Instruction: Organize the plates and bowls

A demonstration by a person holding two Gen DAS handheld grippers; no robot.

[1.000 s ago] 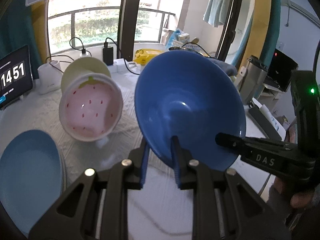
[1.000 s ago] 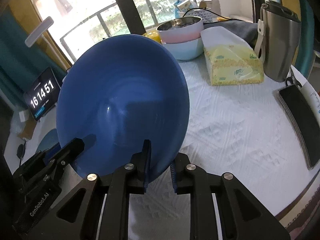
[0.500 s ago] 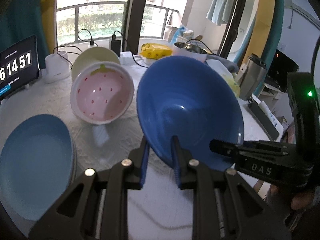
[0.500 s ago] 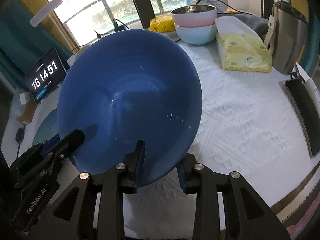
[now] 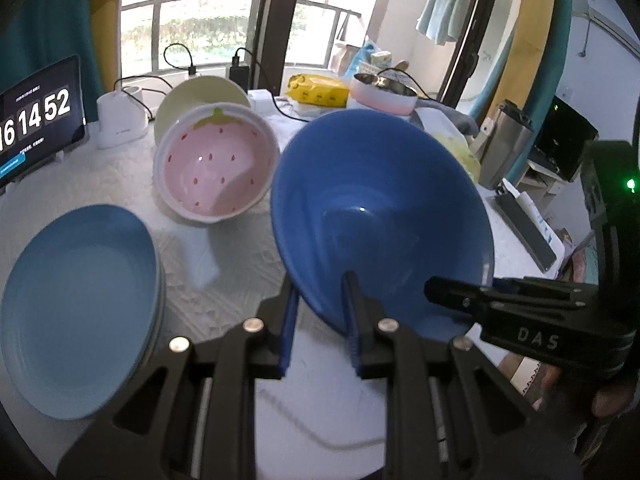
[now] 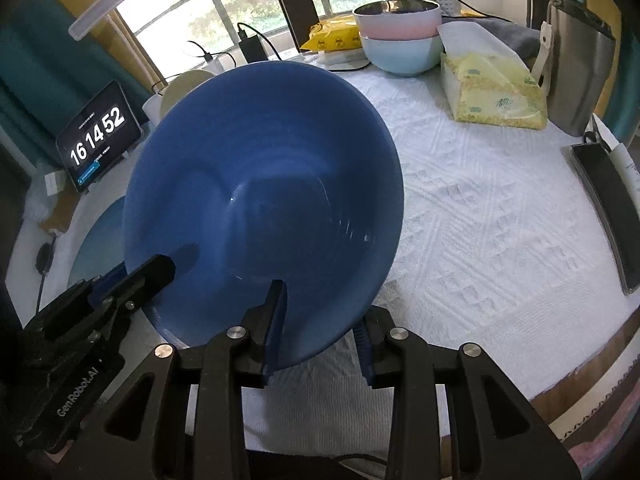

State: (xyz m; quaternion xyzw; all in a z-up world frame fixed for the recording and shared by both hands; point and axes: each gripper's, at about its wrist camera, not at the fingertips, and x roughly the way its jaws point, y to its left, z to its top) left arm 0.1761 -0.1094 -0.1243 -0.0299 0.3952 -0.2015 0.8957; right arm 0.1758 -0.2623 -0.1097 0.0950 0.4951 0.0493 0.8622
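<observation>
A large dark blue bowl (image 5: 380,216) is held tilted above the table; it also fills the right wrist view (image 6: 264,208). My left gripper (image 5: 320,316) is shut on its near rim. My right gripper (image 6: 320,320) straddles the rim with its jaws spread wide, open. A pink strawberry bowl (image 5: 216,168) leans in a cream bowl (image 5: 200,92) behind it. A stack of light blue plates (image 5: 80,304) lies at the left. Stacked pink and light blue bowls (image 6: 400,36) stand at the back.
A clock tablet (image 6: 96,136) stands at the left edge. A tissue pack (image 6: 492,88), a steel flask (image 6: 580,60) and a black phone (image 6: 608,208) lie on the right of the white tablecloth (image 6: 500,240). Chargers and cables sit by the window.
My right gripper's jaws have opened off the blue bowl's rim. My left gripper keeps its hold, and the bowl has come lower and nearer the plates.
</observation>
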